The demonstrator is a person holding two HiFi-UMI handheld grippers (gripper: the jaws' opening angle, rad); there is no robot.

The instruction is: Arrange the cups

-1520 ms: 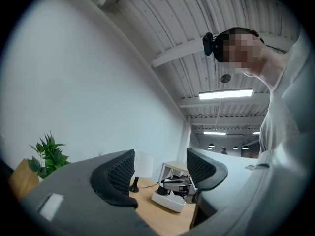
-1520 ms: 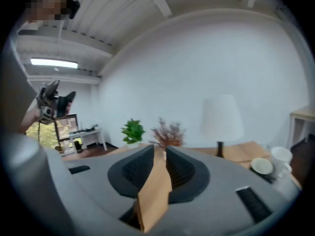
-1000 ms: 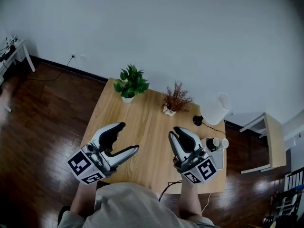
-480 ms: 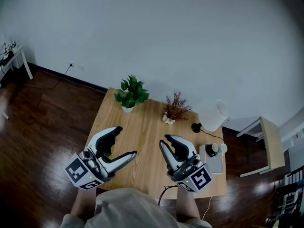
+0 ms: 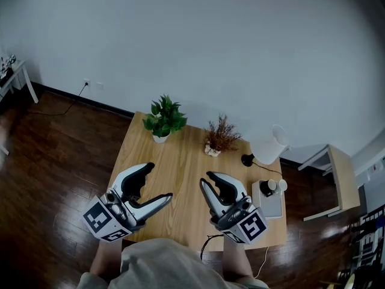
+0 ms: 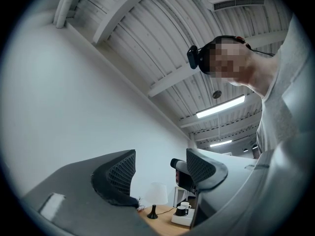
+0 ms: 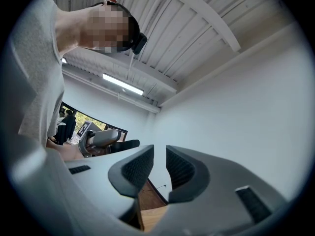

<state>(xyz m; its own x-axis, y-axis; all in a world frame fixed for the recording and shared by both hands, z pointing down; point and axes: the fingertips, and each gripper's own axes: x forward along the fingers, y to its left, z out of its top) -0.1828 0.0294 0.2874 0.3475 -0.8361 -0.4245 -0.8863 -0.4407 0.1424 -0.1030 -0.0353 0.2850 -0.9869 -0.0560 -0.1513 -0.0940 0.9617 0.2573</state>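
While both grippers hover over the lower half of the table, no cup is in hand, and the task is judged to stand at the approach step, with nothing yet arranged. At lower left of centre in the head view, the left gripper has its jaws spread wide with nothing between them. Just right of centre, the right gripper has its jaws drawn almost together, leaving only a slit, and it pinches nothing. The black cup and the white cup stand side by side, touching or nearly so. They sit at the upper end of a tray by the table's right edge, in the lower right of the frame, just below the lamp. Both cups are well apart from either gripper. The left gripper view shows the same pair low and right of centre, beyond its jaws. In my judgement the right gripper is the nearer one and must open before it can take a cup. It must then travel toward the right of the frame, come in level with a cup's wall, and close on one cup without knocking its neighbour.
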